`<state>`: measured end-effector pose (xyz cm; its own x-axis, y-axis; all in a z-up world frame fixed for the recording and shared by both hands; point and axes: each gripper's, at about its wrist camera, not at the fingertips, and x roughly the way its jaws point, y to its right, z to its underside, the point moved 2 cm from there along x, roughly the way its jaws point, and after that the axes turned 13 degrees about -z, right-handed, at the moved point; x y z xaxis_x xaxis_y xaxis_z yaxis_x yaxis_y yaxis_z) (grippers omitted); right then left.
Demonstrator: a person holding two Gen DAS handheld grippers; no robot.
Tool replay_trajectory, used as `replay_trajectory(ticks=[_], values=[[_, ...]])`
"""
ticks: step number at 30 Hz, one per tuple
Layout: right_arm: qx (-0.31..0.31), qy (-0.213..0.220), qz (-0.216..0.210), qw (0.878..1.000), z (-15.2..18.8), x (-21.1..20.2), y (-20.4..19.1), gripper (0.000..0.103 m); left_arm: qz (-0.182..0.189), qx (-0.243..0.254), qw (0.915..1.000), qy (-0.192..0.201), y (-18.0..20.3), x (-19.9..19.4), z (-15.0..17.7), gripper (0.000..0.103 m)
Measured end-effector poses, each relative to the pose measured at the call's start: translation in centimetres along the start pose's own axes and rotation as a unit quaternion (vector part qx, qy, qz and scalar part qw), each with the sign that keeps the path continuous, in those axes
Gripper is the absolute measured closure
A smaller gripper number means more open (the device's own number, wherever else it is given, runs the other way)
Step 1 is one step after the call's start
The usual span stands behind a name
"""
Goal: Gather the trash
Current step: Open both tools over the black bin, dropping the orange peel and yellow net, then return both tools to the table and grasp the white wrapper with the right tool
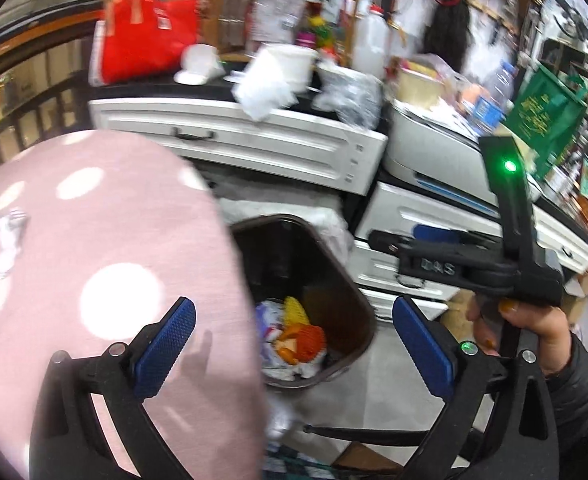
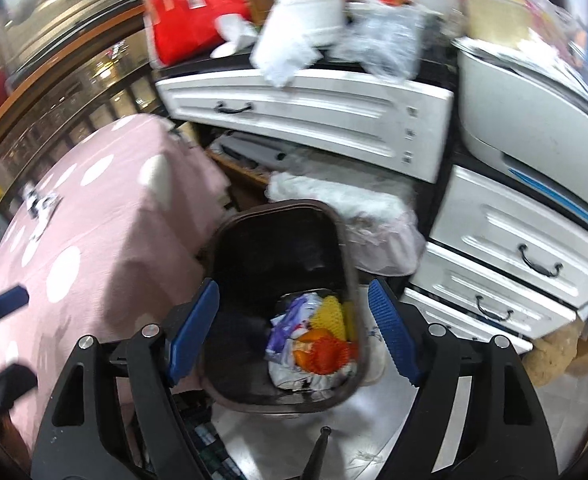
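Note:
A dark brown trash bin stands on the floor beside a pink table; it also shows in the left wrist view. Inside lie trash pieces: orange netting, a yellow mesh piece, purple and white wrappers. My right gripper is open and empty, held above the bin. My left gripper is open and empty over the table edge and bin. The right gripper also shows from the side in the left wrist view, held by a hand. Small crumpled scraps lie on the table.
The pink polka-dot tablecloth covers the table at left. White drawers and a printer stand behind and right of the bin. A white plastic-lined basket sits behind it. The cluttered counter holds a red bag.

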<state>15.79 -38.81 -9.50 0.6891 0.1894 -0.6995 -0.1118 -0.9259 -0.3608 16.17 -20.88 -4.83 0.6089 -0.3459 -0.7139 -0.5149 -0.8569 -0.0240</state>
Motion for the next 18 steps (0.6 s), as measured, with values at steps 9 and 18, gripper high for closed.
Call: replay_trajectory(ticks=[9,18], values=[[-0.077,-0.018,-0.056,0.995,-1.3,1.5,-8.5,0.026,-0.095,-0.053,0.9940,0.011,-9.5,-2.3,0.9,0.006],[-0.164,-0.054,-0.119,0.978,-1.2,5.6,-19.8,0.026,-0.186,-0.144,0.9719,0.006,-20.3,-4.4,3.3,0.006]])
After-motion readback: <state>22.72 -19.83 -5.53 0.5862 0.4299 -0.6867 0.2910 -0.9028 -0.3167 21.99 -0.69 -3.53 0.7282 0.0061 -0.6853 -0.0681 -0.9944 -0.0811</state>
